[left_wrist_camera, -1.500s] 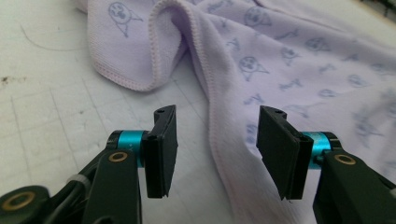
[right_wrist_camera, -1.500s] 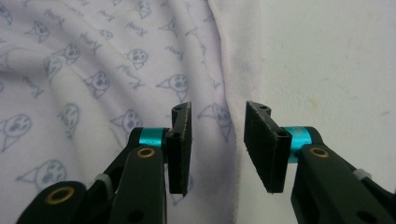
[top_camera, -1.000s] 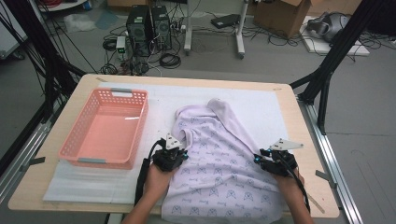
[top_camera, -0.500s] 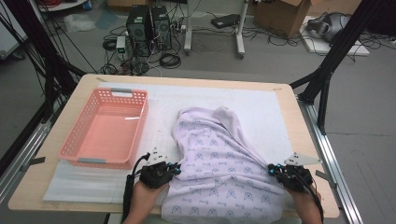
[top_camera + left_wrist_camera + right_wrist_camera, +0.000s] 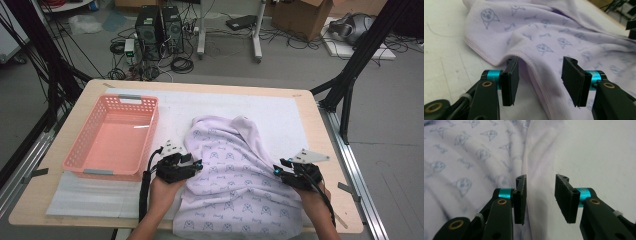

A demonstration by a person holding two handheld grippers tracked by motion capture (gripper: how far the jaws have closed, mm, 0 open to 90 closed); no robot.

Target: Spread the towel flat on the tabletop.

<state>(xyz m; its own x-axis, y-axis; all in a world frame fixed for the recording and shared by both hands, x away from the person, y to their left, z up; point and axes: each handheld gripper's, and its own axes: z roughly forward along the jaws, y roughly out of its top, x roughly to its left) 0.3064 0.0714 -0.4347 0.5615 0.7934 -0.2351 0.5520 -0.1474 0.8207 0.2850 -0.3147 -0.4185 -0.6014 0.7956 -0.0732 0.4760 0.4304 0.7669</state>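
A lilac cloth (image 5: 235,170) printed with small cat faces and fish bones lies spread on the white mat, its near end hanging over the table's front edge. My left gripper (image 5: 196,165) sits at the cloth's left edge. In the left gripper view its jaws (image 5: 540,62) have just been opening and stand apart, with the cloth's hem (image 5: 534,75) running loose between them. My right gripper (image 5: 277,170) sits at the cloth's right edge. Its jaws (image 5: 541,178) have also just been opening, and the cloth's border (image 5: 531,165) lies between them unpressed.
An empty pink basket (image 5: 80,160) stands on the table's left half, close to my left gripper. A white mat (image 5: 280,112) covers the wooden table (image 5: 327,145). Computer towers and cables sit on the floor beyond the far edge.
Both hands dragged the cloth toward the near edge, then came forward a little and rose. Both pairs of jaws went from shut on the cloth's edges to apart, letting it go.
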